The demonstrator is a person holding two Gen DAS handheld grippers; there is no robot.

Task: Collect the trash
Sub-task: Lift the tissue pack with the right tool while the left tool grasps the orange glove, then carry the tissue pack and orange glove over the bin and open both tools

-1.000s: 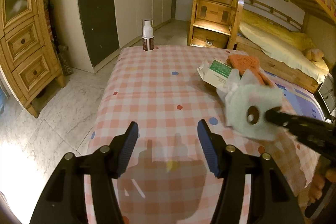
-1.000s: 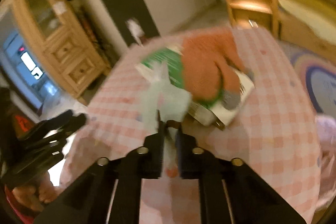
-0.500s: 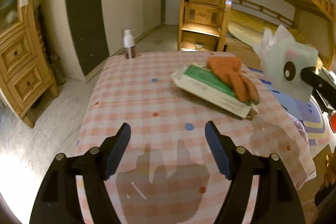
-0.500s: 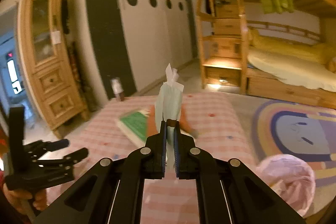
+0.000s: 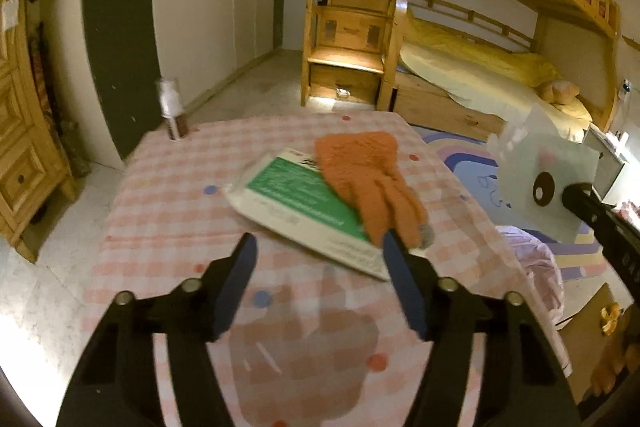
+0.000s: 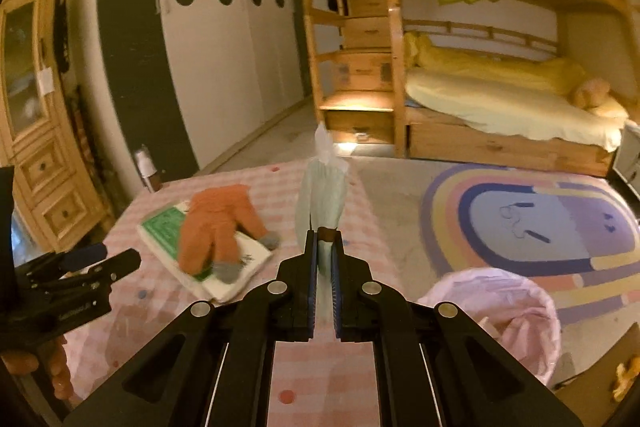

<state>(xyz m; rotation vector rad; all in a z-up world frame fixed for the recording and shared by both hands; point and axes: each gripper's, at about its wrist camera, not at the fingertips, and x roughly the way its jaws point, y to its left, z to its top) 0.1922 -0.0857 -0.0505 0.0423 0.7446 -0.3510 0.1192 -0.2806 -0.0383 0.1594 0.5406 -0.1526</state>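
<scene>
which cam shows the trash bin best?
Right wrist. The pink-lined bin shows its open mouth and rim on the floor beside the table, lower right. Left wrist catches only a side sliver of the bin past the table's edge.

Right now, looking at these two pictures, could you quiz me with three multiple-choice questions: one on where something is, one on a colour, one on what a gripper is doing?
1. Where does the orange glove lie?
A. on the green-and-white packet
B. on the floor
C. in the bin

2. What colour is the liner of the bin beside the table?
A. black
B. pale pink
C. blue

3. What is the right gripper doing?
A. standing open and empty
B. gripping the bottle
C. pinching a pale green wrapper

Answers: 1 A, the glove drapes over the packet's far end. 2 B, a pale pink bag lines it. 3 C, the wrapper stands up from between its closed fingers.
</scene>
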